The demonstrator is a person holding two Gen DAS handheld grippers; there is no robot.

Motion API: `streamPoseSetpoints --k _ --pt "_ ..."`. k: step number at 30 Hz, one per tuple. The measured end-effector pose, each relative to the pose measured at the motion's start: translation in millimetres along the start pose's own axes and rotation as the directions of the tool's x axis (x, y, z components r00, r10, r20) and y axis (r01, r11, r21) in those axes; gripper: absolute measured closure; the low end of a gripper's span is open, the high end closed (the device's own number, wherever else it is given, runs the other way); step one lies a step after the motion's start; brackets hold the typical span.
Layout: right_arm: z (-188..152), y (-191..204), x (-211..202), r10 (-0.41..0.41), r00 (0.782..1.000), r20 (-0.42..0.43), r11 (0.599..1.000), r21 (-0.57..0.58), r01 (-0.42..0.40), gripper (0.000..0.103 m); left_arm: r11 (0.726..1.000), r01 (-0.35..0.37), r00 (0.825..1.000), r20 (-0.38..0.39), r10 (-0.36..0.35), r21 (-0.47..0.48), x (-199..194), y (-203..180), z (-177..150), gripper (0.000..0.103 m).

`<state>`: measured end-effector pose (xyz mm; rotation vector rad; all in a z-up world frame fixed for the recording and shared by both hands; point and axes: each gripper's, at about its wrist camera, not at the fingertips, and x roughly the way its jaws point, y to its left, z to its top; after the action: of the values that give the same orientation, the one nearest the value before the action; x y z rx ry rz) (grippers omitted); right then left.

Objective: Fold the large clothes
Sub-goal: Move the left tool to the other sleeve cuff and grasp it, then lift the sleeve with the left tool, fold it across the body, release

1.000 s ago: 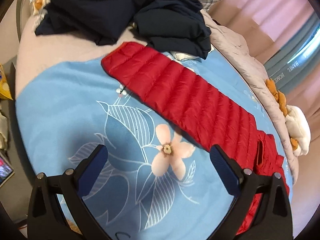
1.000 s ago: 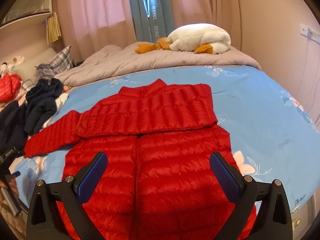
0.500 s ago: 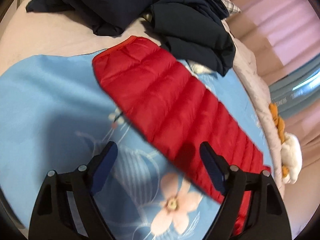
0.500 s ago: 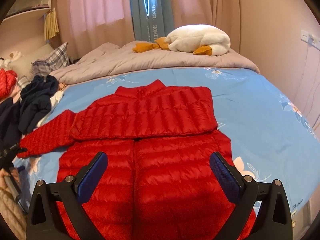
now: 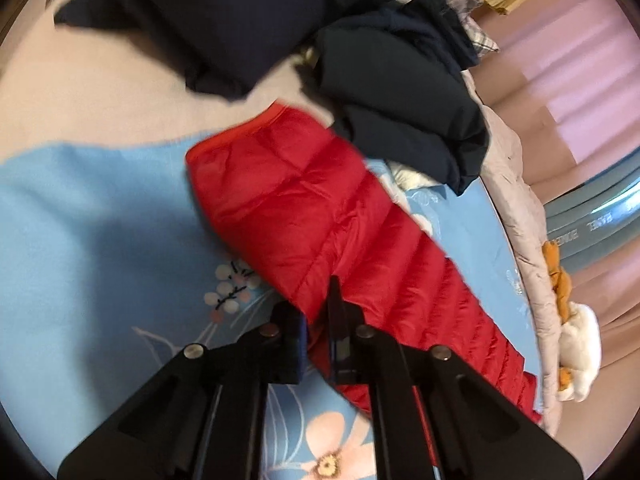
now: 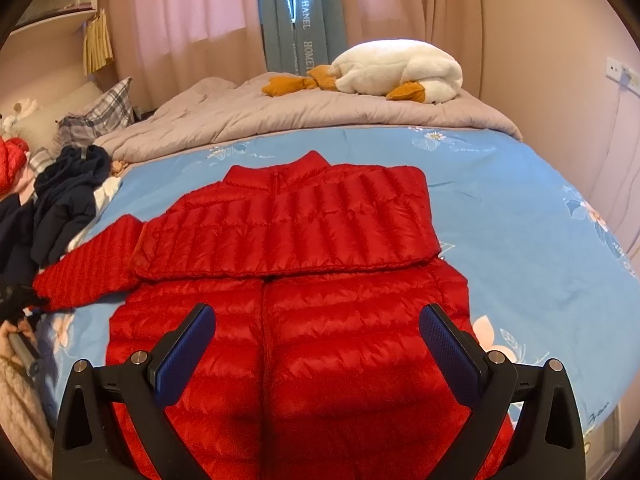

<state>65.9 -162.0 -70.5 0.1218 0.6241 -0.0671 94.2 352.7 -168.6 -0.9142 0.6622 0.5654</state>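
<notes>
A red quilted down jacket (image 6: 288,224) lies flat on the blue flowered bed sheet (image 6: 520,208), one sleeve folded across its chest. The other sleeve (image 5: 320,208) stretches out to the side, its cuff near a pile of dark clothes. My left gripper (image 5: 316,308) has its jaws closing tight on that sleeve's near edge, with red fabric pinched between the pads. In the right wrist view this sleeve (image 6: 92,268) runs to the left edge. My right gripper (image 6: 316,316) hovers open over the jacket's lower body, with nothing between its fingers.
Dark navy clothes (image 5: 400,92) are heaped just past the cuff. A grey duvet (image 6: 320,116) with a white and orange plush duck (image 6: 400,72) covers the far end of the bed. A plaid pillow (image 6: 104,112) and another red garment (image 6: 12,164) lie at the far left.
My left gripper has moved in over the sleeve and gone from wide open to shut on its edge. The right gripper and the jacket body have not moved.
</notes>
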Motion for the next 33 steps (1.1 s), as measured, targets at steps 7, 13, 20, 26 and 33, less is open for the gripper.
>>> streamPoseSetpoints --k 7,13,20,26,33 --pt "4 -4 -8 0.011 1.000 0.024 1.000 0.008 -0.011 0.002 0.991 0.015 0.992 0.125 -0.032 0.135 -64 -44 1 0.098" --pt "5 -11 -18 0.018 0.998 0.053 0.999 0.033 -0.019 0.002 0.963 0.082 0.963 0.227 -0.143 0.258 -122 -93 -5 0.098" --pt "5 -24 -27 0.015 0.997 0.078 0.998 0.067 -0.020 0.002 0.906 0.146 0.932 0.252 -0.261 0.398 -163 -153 -25 0.098" --pt "4 -36 -33 0.013 0.996 0.094 0.995 0.100 -0.022 0.002 0.836 0.182 0.917 0.217 -0.334 0.518 -183 -199 -53 0.098" --pt "2 -52 -39 0.009 0.994 0.107 0.989 0.143 -0.025 0.002 0.732 0.237 0.901 0.137 -0.411 0.638 -199 -244 -96 0.098"
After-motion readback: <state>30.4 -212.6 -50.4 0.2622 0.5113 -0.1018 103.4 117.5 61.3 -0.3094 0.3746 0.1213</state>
